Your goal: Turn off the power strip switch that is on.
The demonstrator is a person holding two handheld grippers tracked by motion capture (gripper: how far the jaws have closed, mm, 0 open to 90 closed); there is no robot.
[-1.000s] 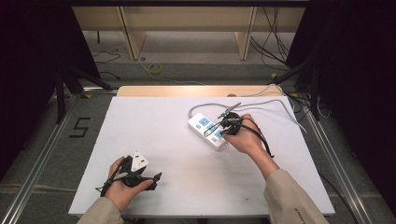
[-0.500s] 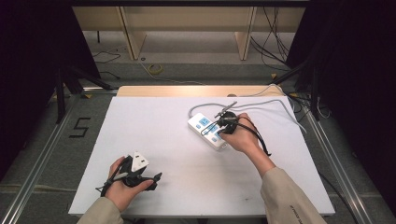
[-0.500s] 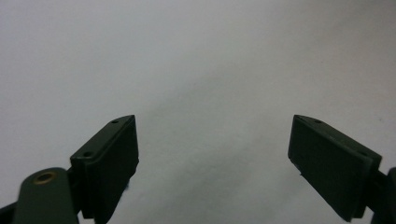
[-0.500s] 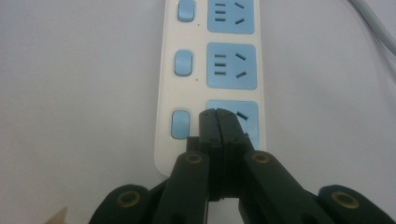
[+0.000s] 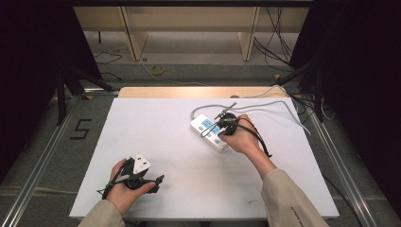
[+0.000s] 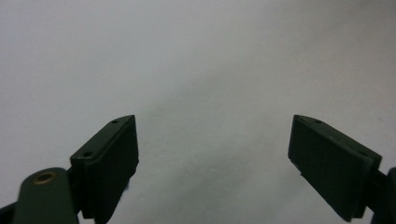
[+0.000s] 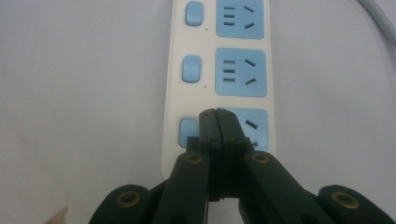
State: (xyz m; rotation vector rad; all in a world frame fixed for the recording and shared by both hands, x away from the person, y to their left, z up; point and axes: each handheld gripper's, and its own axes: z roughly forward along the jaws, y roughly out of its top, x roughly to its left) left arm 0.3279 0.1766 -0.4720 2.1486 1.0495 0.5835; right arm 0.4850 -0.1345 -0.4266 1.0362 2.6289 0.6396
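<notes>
1. High view, work surface: a white table (image 5: 156,142) with a pale wooden strip along its far edge. It stands on a grey floor, where a painted numeral 5 (image 5: 81,128) lies off its left side.
2. High view, power strip (image 5: 211,133): white body with blue socket faces, lying slantwise right of the table's centre. Its grey cord (image 5: 265,105) leaves the far end and runs off the table's far right corner.
3. High view, right gripper (image 5: 221,126): held in the right hand (image 5: 242,137), directly over the strip's middle. The hand covers the strip's near end, and a black cable loops past the wrist.
4. High view, left gripper (image 5: 158,179): held in the left hand (image 5: 124,188) near the table's front left edge, well apart from the strip. A grey three-cornered plate (image 5: 141,163) sits on top of it.
5. High view, surroundings: wooden shelf legs and loose cables on the floor beyond the table; dark curtains at both sides.
6. Left gripper view: the two black jaws stand wide apart with nothing between them, over bare white table.
7. Right gripper view: the jaws are pressed together, tips meeting over the nearest blue socket (image 7: 250,128), beside its blue switch (image 7: 188,131). Whether the tips touch the strip cannot be told. Two more sockets and switches lie beyond.
</notes>
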